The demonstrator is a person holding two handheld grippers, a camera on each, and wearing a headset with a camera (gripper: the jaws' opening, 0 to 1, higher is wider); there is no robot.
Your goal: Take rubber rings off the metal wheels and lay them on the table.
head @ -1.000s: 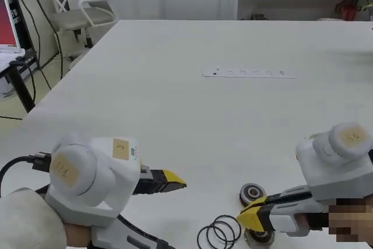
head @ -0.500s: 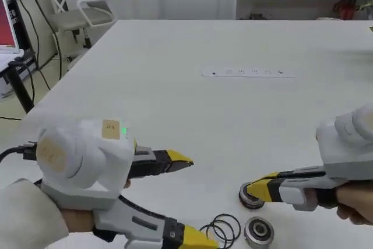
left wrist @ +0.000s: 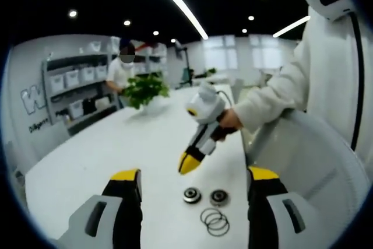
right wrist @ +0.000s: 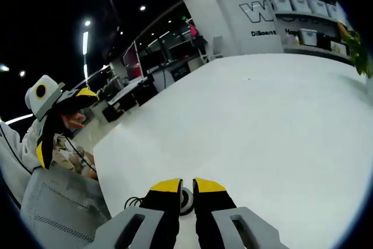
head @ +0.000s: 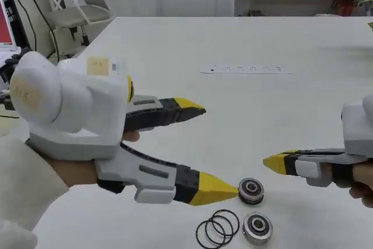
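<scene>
2 wheels [head: 251, 190] [head: 257, 227], 3 loose rings [head: 218, 228] (shelf bins' [left wrist: 71, 77] contents unclear)

The white desk [head: 175, 56] carries two metal wheels [head: 251, 190] lying flat near its front edge, one just behind the other. Just beside the nearer wheel [head: 257, 227] lie three black rubber rings [head: 218, 228], overlapping one another. Farther back, well apart from them, a white power strip [head: 245, 70] lies flat.

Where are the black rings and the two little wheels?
rings [head: 218, 228], head view, where the loops overlap
near wheel [head: 257, 227], head view, its hub
far wheel [head: 251, 189], head view, its hub
</scene>
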